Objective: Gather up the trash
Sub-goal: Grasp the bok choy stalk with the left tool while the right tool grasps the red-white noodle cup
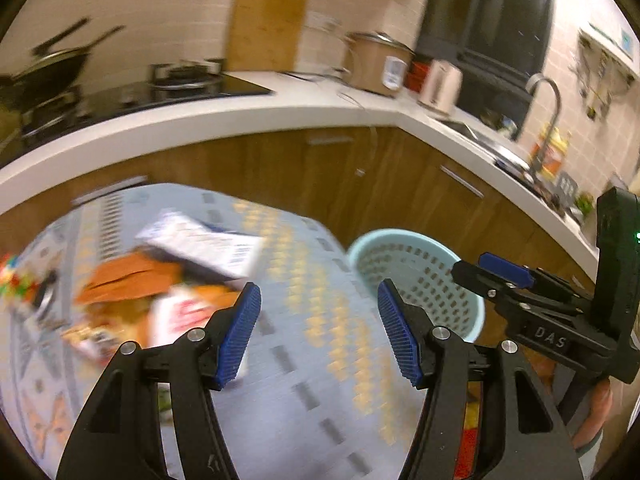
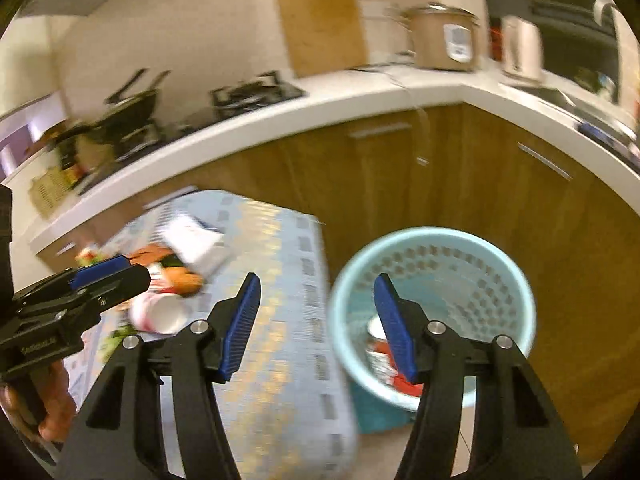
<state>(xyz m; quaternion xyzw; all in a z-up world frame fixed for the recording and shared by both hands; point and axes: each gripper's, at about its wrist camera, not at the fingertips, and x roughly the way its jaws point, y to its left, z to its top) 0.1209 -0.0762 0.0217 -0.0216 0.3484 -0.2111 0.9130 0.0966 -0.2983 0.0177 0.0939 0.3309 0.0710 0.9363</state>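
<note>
You held both tools spread and empty; the trash pile (image 1: 168, 280) lay forward-left of your left tool (image 1: 318, 328), the nearer one.

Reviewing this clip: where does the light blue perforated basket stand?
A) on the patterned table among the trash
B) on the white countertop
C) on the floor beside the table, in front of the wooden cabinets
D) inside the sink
C: the right wrist view shows the basket on the floor beside the table, with the wooden cabinets behind it.
</note>
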